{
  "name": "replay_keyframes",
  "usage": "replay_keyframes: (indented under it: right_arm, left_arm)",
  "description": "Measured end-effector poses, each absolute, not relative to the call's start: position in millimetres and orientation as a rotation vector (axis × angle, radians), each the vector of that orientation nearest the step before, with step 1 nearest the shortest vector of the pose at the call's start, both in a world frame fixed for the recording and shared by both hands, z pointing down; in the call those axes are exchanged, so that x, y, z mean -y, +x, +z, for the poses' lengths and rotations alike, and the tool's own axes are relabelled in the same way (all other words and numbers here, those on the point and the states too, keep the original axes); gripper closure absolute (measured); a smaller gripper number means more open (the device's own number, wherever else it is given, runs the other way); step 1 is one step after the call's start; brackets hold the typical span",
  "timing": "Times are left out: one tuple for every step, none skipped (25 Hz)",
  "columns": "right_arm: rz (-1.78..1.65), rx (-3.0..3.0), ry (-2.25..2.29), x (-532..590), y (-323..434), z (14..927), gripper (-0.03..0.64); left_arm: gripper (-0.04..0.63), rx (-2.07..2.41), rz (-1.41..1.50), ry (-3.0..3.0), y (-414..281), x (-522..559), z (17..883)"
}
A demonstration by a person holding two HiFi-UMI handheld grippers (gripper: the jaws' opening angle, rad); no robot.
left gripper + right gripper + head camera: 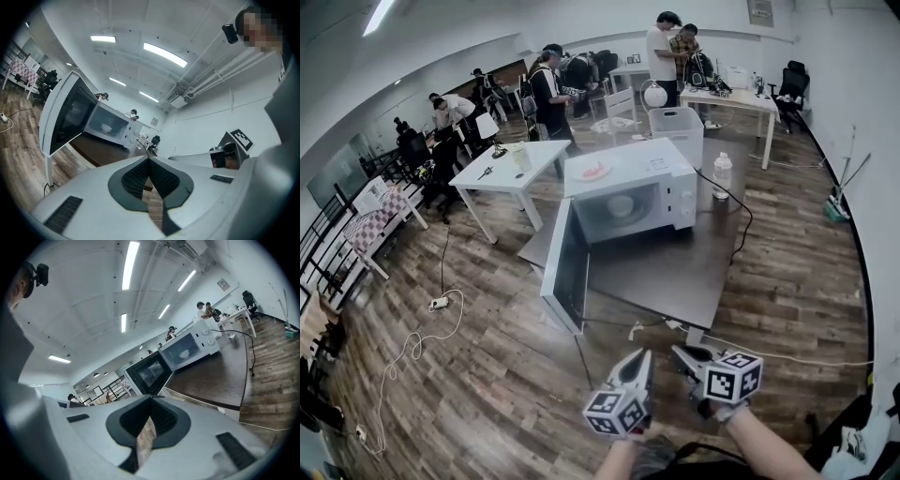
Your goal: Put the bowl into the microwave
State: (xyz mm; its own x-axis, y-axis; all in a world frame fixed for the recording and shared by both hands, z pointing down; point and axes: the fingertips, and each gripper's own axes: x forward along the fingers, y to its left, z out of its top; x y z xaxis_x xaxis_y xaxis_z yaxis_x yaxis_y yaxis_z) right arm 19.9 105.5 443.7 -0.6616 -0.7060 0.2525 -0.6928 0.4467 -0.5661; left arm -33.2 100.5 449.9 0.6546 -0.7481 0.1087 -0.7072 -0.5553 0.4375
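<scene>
Hidden or unclear:
- The bowl (621, 205) is inside the microwave (661, 178), pale and small in the cavity. You cannot tell from any view what it holds, if anything.
- The door (567, 267) stands swung wide to the left. The head view shows it nearly edge-on, so little of its dark window can be read there.
- A plate (595, 171) lies on top of the microwave with something pink on it; it is too small to identify.
- Your hands sit mostly behind the marker cubes, and both forearms are cut off by the bottom edge of the head view.

Pose:
- You hold both grippers low at the bottom of the head view, close side by side. They point ahead at the table (675, 272) and the microwave, and are well apart from both.
- Left gripper (637, 361): in its own view the dark ribbed pads meet at the tips, and only floor shows through the narrow slit behind them. It holds nothing.
- Right gripper (682, 356): its jaws are likewise pressed together at the tips and hold nothing.

Surroundings:
- A bottle (723, 175) stands on the table just right of the microwave.
- A black cable (741, 220) runs across the tabletop past the bottle.
</scene>
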Motion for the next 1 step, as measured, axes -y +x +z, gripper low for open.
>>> replay_keyframes:
  right_arm:
    - [-1.021, -2.654, -1.289, -104.0, 20.3, 443.6, 0.617]
  left_arm:
    - [0.595, 1.138, -0.126, 2.426, -33.6, -99.5, 449.8]
